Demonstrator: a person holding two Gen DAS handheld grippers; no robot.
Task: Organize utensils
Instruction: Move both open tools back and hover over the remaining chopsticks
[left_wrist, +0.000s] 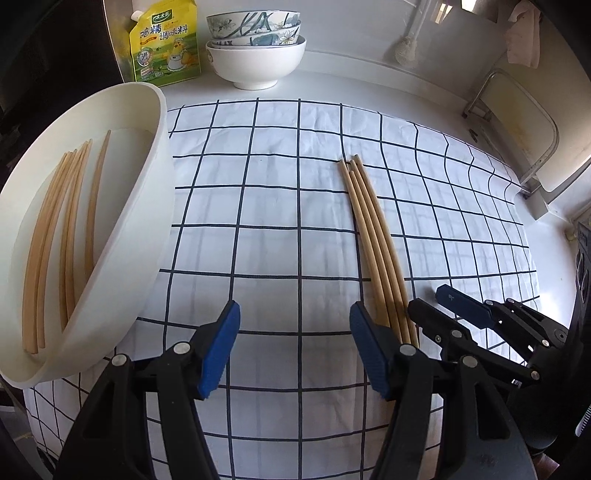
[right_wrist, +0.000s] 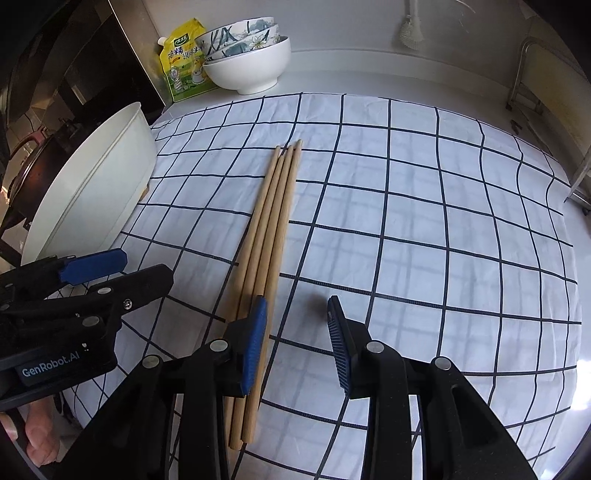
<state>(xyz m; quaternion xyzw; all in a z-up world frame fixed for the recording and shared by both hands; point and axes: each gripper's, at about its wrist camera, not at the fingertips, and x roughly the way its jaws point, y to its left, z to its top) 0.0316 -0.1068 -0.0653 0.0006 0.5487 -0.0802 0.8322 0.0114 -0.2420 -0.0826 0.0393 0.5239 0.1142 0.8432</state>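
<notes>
Several wooden chopsticks (left_wrist: 373, 236) lie bundled on the checked cloth; they also show in the right wrist view (right_wrist: 269, 229). More chopsticks (left_wrist: 70, 236) lie inside a white tray (left_wrist: 147, 206) at the left, seen from its side in the right wrist view (right_wrist: 92, 192). My left gripper (left_wrist: 293, 350) is open and empty, just left of the bundle's near ends. My right gripper (right_wrist: 297, 343) is open and empty, with its left pad (right_wrist: 255, 347) over the bundle's near part. It shows in the left wrist view (left_wrist: 443, 306) at the right of the bundle.
The white cloth with dark grid lines (left_wrist: 295, 206) covers the counter. Stacked bowls (left_wrist: 255, 48) and a yellow seasoning pouch (left_wrist: 166, 44) stand at the back. A metal rack (left_wrist: 517, 125) is at the right, a dark pot (right_wrist: 29, 166) at the far left.
</notes>
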